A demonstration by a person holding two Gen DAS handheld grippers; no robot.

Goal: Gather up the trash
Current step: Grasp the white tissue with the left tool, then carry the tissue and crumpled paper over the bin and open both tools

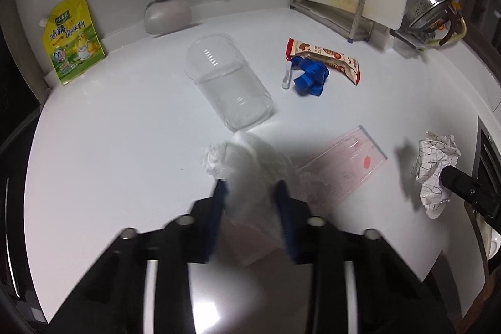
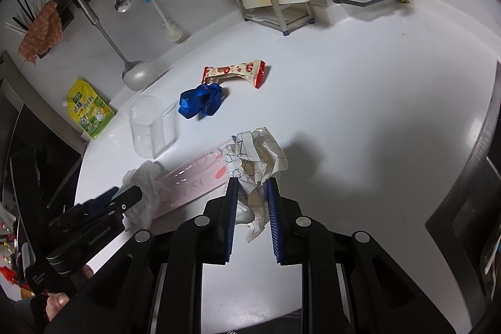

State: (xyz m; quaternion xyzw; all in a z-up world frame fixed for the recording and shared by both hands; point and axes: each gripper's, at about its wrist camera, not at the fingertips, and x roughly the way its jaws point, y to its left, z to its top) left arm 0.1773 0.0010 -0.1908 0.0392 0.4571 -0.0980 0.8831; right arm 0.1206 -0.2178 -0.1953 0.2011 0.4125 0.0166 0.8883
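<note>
The right gripper (image 2: 252, 187) pinches the patterned crumpled paper (image 2: 256, 158); the left gripper (image 1: 250, 187) closes on a white tissue wad (image 1: 247, 158). Each should squeeze firmly before lifting.

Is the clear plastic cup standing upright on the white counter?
No, the clear plastic cup lies on its side on the white counter.

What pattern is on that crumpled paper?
White crumpled paper with thin black looping lines; clearest in right wrist view.
</note>
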